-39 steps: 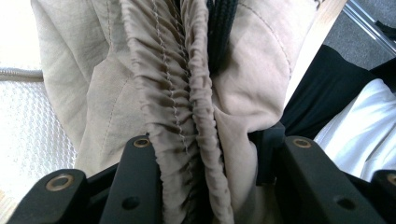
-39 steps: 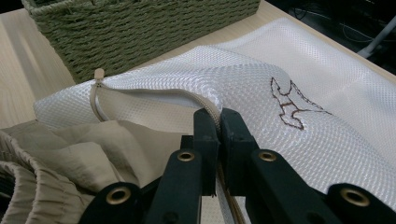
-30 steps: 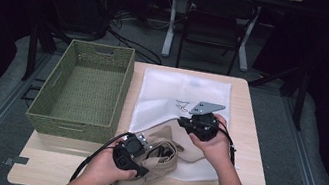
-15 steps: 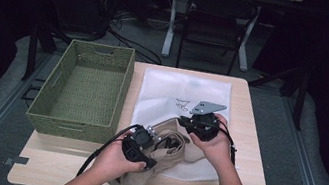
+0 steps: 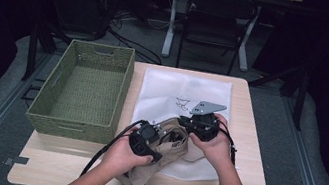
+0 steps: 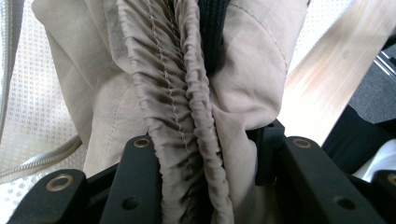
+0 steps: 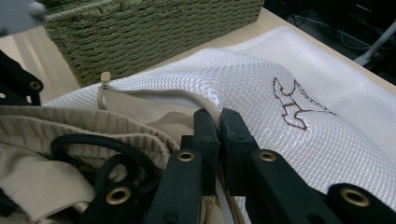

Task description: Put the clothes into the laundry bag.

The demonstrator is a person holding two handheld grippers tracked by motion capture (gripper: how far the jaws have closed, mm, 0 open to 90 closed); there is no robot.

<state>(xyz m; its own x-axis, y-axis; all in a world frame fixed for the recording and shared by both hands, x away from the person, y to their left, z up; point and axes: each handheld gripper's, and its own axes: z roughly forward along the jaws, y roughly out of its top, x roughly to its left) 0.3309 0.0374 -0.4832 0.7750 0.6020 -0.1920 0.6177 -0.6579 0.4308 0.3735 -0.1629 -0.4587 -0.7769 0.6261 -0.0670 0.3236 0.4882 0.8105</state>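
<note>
A beige garment [image 5: 161, 159] with a gathered elastic waistband [image 6: 187, 93] and a black drawstring [image 7: 88, 145] lies bunched at the mouth of a white mesh zip bag [image 5: 183, 88]. My left gripper [image 5: 153, 133] is shut on the waistband, which is pinched between its jaws [image 6: 205, 140]. My right gripper [image 5: 192, 123] is shut on the bag's zipped opening edge [image 7: 218, 116] and holds it raised above the garment. Brown embroidery [image 7: 292, 105] marks the bag's top. The zipper pull [image 7: 103, 79] sits at the far end of the opening.
A green woven basket [image 5: 82, 89] stands on the wooden table [image 5: 63, 172] left of the bag, close behind the opening in the right gripper view [image 7: 140, 28]. A chair [image 5: 212, 19] and cables lie beyond the table's far edge.
My left hand has carried the garment up and to the right, toward the bag's opening. The right hand has held still on the bag's edge.
</note>
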